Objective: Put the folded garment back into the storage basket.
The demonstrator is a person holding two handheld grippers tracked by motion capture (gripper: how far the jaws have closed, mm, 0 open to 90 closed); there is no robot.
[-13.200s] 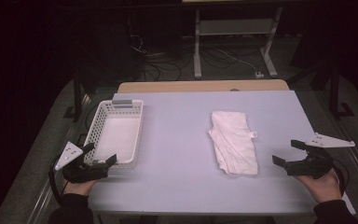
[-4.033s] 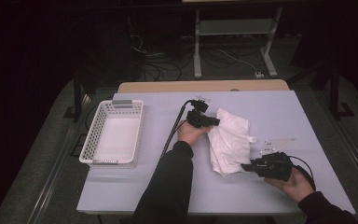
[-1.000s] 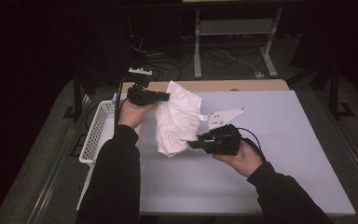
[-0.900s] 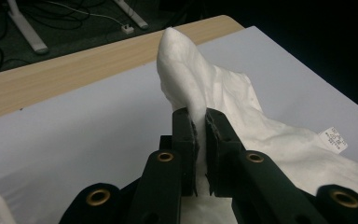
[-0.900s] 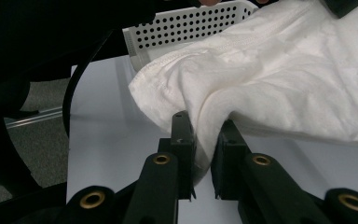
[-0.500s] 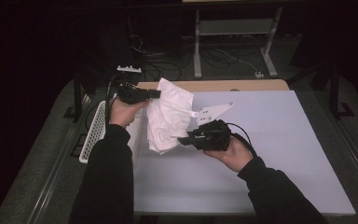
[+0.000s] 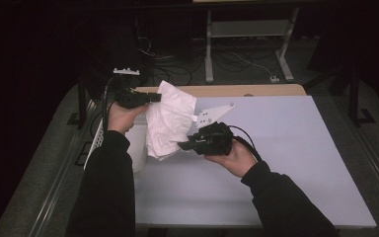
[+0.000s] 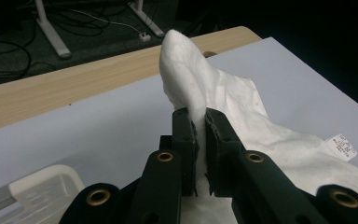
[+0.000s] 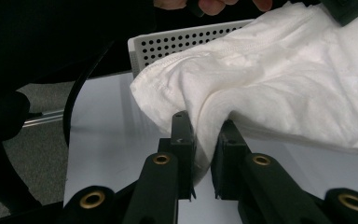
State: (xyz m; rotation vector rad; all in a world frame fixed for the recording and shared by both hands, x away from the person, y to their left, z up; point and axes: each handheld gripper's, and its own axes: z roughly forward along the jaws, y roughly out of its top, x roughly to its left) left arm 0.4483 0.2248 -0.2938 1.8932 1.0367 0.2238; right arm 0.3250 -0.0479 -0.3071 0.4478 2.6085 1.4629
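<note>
The left gripper (image 7: pixel 150 97) is clenched on a folded top edge of the white cloth (image 7: pixel 170 118), and the right gripper (image 7: pixel 185 145) pinches a lower fold of the same cloth, so the cloth hangs in the air between the two, off the table (image 7: pixel 286 148). In the left gripper view a peak of cloth (image 8: pixel 186 74) rises above the jaws, with the rest draped away to the right of them. In the right gripper view the cloth (image 9: pixel 279 79) bulges out from between the jaws, and the white basket (image 9: pixel 177 46) stands just beyond it.

The likely trouble is slippage. Each gripper appears to hold only a narrow pinch near an edge, so if the hands pull apart or swing quickly, a fold could slide out and the cloth would drop crumpled on the table or half over the basket rim. The loose lower corner below the right gripper could also catch on the basket's wall as the cloth travels over it, dragging the cloth askew or nudging the light basket along the table.
</note>
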